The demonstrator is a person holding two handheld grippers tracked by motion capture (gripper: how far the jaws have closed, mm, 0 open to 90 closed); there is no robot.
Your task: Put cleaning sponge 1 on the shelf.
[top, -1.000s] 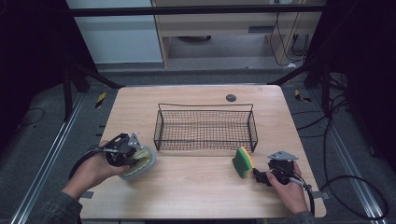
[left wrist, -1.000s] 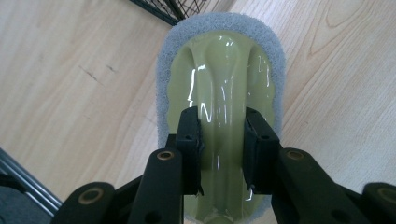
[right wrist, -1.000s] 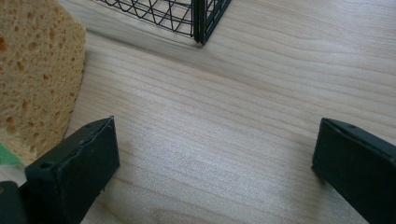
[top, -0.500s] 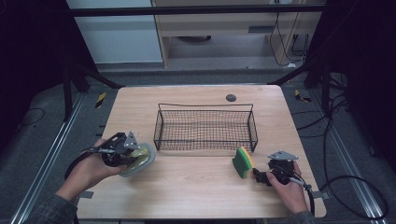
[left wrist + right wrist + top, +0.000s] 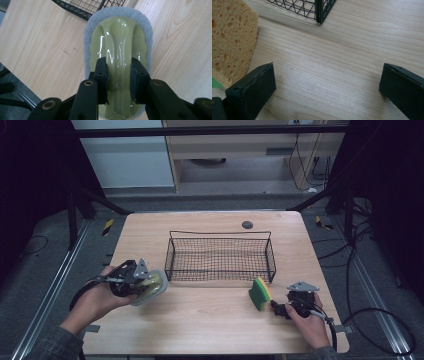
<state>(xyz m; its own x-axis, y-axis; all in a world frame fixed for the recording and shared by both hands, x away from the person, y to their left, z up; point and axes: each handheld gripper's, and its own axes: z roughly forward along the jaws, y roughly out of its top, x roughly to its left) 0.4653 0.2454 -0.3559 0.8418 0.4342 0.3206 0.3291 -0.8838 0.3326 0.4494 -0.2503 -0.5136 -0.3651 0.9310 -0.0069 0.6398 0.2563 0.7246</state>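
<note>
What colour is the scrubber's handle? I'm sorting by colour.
Glossy pale olive-green handle on a grey pad; clearest in the left gripper view.

Dim room, grey floor (image 5: 45, 270), perhaps a cabinet (image 5: 225, 150).

A black wire basket (image 5: 220, 256) and dark disc (image 5: 247, 225) sit on the table (image 5: 200, 320).

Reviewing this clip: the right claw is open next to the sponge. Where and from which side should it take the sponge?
Grip the sponge across its two broad faces, yellow foam on one side and green pad on the other. It stands on edge on the table, so those faces are upright and exposed. The right claw sits low beside it with jaws wide apart; it should probably slide in level from there until both jaws straddle the sponge.
</note>
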